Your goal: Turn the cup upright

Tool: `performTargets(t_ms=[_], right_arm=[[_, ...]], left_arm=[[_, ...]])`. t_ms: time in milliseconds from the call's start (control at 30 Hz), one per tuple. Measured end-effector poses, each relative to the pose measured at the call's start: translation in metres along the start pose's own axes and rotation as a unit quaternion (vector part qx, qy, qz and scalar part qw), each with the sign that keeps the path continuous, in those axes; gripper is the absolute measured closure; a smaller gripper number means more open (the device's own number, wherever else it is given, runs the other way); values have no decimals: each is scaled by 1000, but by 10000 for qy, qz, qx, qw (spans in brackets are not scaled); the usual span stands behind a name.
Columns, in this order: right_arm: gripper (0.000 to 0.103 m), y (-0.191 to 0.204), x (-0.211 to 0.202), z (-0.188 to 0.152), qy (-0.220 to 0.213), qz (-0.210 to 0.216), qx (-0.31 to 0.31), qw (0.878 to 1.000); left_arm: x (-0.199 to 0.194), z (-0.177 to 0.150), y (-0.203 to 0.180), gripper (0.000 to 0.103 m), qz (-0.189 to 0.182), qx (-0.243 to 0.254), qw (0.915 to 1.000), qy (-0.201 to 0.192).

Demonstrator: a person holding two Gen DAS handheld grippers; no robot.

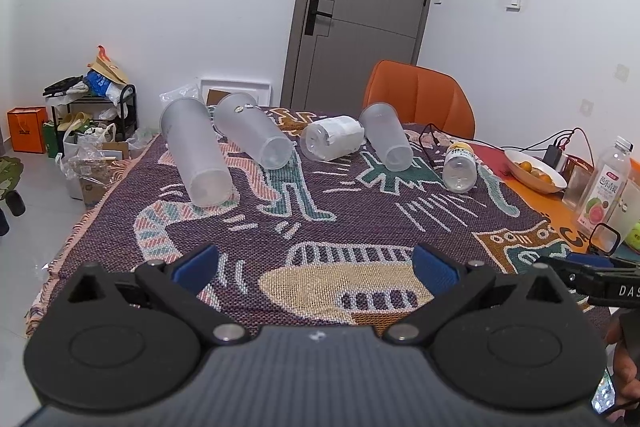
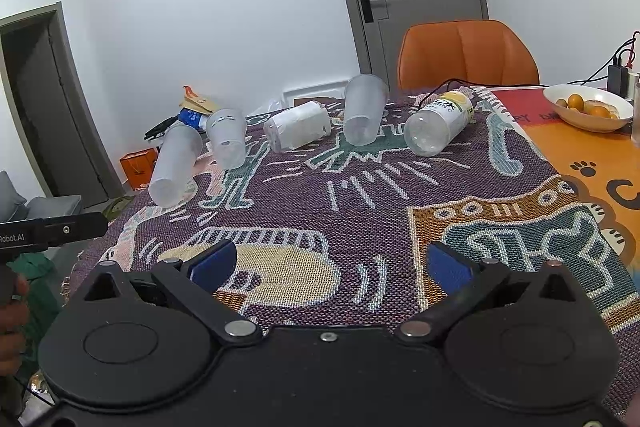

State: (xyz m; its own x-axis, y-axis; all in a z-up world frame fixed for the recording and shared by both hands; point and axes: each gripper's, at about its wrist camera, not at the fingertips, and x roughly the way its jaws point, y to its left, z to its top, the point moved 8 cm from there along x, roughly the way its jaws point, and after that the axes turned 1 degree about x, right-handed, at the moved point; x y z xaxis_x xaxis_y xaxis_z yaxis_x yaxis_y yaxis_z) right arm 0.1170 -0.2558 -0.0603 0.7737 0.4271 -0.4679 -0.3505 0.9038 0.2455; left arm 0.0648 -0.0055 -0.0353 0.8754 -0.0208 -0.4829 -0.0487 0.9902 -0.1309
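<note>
Both tongs gape wide — the left gripper (image 1: 316,263) and right gripper (image 2: 330,261) hold nothing, hovering over the woven cloth (image 1: 360,211). Five cups lie tipped beyond — nearest, a frosted cup (image 1: 196,151).

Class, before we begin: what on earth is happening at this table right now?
A person holds a two-finger gripper in each hand above a patterned woven cloth. The left gripper and right gripper are both open and hold nothing. Four frosted plastic cups, such as the nearest one, and a clear plastic bottle all lie on their sides farther back. No cup stands upright yet.
</note>
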Motion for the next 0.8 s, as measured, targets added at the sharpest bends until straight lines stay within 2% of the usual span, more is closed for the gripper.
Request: performTargets(t_ms=[333,800], right_arm=[[0,-2,1,1,1,3,59,10000],[0,-20,22,7,61,-66,325,9994]], left_arm=[[7,2,-4,0,-88,18,9999,49],[43,18,-24,0,-278,233,9993,125]])
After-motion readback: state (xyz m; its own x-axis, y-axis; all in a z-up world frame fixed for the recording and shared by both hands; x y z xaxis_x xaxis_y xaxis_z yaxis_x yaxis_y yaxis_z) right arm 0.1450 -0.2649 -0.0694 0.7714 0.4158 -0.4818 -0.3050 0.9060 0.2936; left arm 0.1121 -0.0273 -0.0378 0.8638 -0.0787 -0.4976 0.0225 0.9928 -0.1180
